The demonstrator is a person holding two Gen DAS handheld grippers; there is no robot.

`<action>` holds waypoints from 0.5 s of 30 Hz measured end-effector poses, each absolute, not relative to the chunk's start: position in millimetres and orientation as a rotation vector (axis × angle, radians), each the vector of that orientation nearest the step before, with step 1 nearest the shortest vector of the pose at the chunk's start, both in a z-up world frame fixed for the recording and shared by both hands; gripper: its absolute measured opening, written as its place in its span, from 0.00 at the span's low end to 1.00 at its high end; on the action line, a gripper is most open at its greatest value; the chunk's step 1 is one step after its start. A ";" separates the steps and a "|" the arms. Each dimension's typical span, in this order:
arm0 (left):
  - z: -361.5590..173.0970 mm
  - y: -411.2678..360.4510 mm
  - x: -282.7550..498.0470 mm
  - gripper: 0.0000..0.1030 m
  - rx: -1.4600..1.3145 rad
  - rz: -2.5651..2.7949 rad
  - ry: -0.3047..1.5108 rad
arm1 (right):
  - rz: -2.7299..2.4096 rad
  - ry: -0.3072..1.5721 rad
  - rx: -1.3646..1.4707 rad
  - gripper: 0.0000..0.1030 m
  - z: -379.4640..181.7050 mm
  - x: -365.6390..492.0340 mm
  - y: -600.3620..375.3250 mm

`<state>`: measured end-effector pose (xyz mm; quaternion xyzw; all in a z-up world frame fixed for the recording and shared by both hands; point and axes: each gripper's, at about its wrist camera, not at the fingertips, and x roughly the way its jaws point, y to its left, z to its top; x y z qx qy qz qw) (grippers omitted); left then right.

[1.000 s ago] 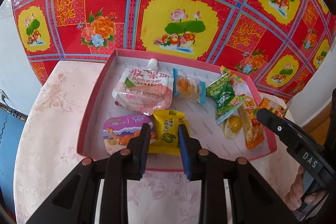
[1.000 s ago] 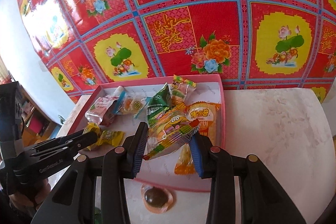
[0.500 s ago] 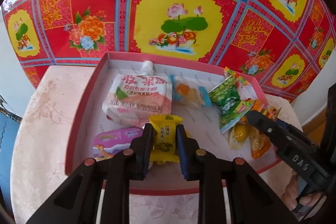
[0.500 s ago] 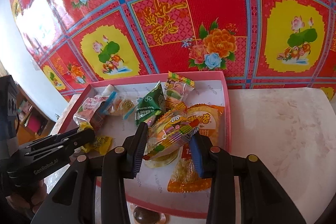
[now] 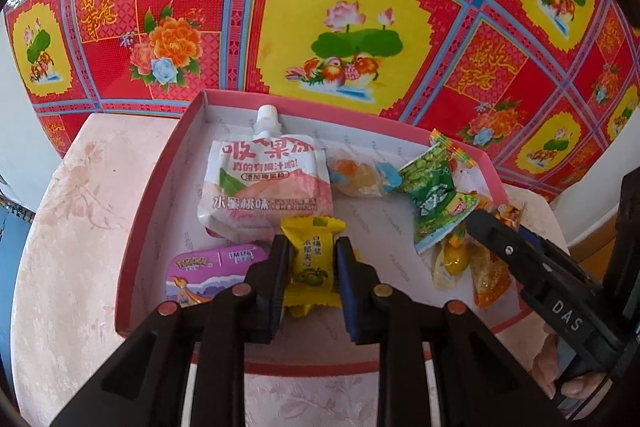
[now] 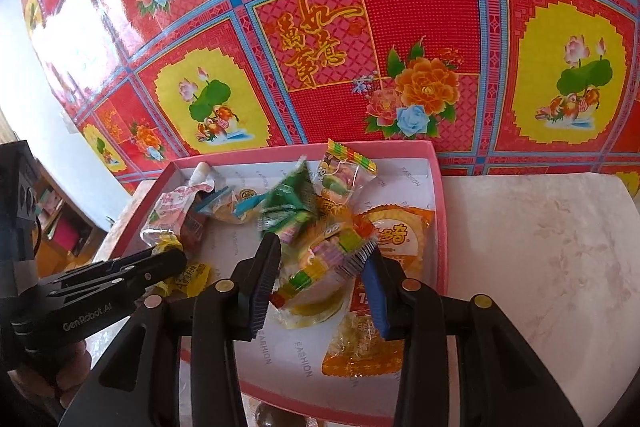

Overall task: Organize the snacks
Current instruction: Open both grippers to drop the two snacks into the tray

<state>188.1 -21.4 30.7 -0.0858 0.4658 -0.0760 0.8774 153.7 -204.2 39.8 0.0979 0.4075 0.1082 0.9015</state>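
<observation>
Snacks lie in a shallow pink box (image 5: 144,223) with a white floor, which sits on a pale marbled table (image 5: 68,235) in front of a red and yellow flowered cloth (image 5: 360,7). The left hand-held gripper (image 5: 310,259) is clamped on a yellow wrapped candy (image 5: 311,259) near the box's front edge, its blue-padded fingers pressing the wrapper from both sides. Just behind that candy lies a white and pink spouted drink pouch (image 5: 264,187), its cap toward the box's back wall. A purple flat mint tin (image 5: 208,271) lies in the box's front left part, beside the candy. Right of the pouch are a clear wrapped sweet with blue ends (image 5: 362,179) and a green snack packet (image 5: 436,199).

The right hand-held gripper (image 6: 320,267) holds a rainbow-edged clear packet (image 6: 324,263) between its fingers, over the right half of the box; the jaws stand part way, closed against the packet's sides. Under and right of it an orange packet (image 6: 404,235) lies on the box floor, and a second orange-and-clear packet (image 6: 360,343) lies nearer the front wall. Against the box's back wall rests another clear sweet with a rainbow edge (image 6: 344,171).
</observation>
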 end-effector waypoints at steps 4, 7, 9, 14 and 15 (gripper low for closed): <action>36.5 -16.2 181.9 0.33 -0.196 -0.176 0.978 | 0.224 0.826 0.211 0.40 44.7 146.4 -206.6; 41.2 -18.4 177.5 0.45 -0.202 -0.181 0.975 | 0.220 0.819 0.225 0.46 47.8 143.1 -209.2; 45.3 -20.6 173.4 0.47 -0.192 -0.182 0.962 | 0.211 0.811 0.232 0.47 50.3 140.0 -211.6; 51.8 -22.7 167.5 0.48 -0.183 -0.187 0.956 | 0.201 0.813 0.247 0.50 51.7 133.0 -217.2; 53.2 -21.5 165.9 0.48 -0.186 -0.189 0.954 | 0.199 0.814 0.247 0.50 52.0 132.4 -217.5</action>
